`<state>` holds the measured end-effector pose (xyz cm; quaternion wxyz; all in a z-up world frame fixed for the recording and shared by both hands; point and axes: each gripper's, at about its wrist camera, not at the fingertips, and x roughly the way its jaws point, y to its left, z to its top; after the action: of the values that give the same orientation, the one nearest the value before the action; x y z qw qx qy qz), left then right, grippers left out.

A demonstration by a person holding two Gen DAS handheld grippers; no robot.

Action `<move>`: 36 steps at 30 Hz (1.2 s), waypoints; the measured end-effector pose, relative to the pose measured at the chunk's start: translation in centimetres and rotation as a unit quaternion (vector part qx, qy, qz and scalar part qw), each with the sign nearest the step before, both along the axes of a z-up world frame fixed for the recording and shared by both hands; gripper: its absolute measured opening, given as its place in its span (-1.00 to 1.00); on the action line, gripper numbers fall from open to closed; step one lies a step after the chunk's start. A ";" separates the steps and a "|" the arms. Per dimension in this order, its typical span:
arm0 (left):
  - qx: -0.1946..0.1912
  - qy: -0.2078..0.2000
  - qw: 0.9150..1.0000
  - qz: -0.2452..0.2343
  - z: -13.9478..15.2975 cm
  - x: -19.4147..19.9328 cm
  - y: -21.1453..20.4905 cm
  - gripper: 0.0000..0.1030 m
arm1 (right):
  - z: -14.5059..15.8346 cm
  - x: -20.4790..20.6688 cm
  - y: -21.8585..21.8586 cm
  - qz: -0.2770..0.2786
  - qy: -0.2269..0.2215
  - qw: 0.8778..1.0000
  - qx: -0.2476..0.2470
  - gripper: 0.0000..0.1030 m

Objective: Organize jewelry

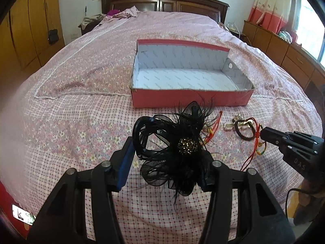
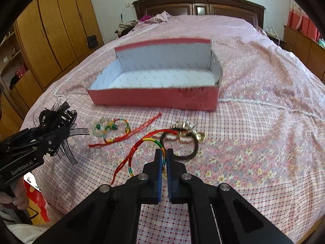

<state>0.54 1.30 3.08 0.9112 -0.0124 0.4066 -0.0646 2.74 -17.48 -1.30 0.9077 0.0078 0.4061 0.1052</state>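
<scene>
My left gripper (image 1: 165, 158) is shut on a black feathered hair clip (image 1: 178, 148) with a gold beaded centre, held above the bed; it also shows in the right wrist view (image 2: 56, 120). My right gripper (image 2: 165, 160) is shut on a multicoloured braided string bracelet (image 2: 150, 142) with red cords. An open red shoebox (image 1: 191, 99) with an empty white inside sits on the bed beyond both grippers; it also shows in the right wrist view (image 2: 156, 98). On the bedspread lie a dark hair tie with gold and pearl charms (image 2: 186, 140) and another braided bracelet with green beads (image 2: 111, 129).
The pink floral bedspread (image 1: 81, 105) covers a wide bed. A dark wooden headboard (image 1: 162, 0) stands at the far end with clothes piled near it. Wooden wardrobes (image 2: 54, 30) line the left wall. A low cabinet (image 1: 284, 48) runs along the right under a window.
</scene>
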 end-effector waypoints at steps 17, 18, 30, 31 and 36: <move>-0.005 -0.042 0.999 -0.008 3.2 4.5 -0.2 -0.12 | 4.6 3.3 -0.1 0.002 -0.045 0.999 0.001 -0.90; -0.006 -0.043 0.999 -0.008 3.4 4.8 -0.2 -0.12 | 4.9 3.6 0.0 0.002 -0.047 0.999 0.001 -0.90; -0.014 -0.056 0.998 -0.010 4.6 8.7 -0.8 -0.12 | 7.0 7.6 0.2 0.011 -0.067 0.998 -0.001 -0.90; -0.014 -0.058 0.998 -0.010 4.7 8.8 -0.8 -0.12 | 7.1 7.7 0.2 0.012 -0.070 0.998 -0.001 -0.90; -0.018 -0.057 0.998 -0.008 4.6 9.2 -0.8 -0.12 | 6.5 7.6 0.1 0.017 -0.060 0.998 -0.006 -0.85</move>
<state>9.70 0.47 7.71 0.9321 -0.0218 0.3526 -0.0796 10.36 -17.42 5.25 0.9287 -0.0110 0.3513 0.1186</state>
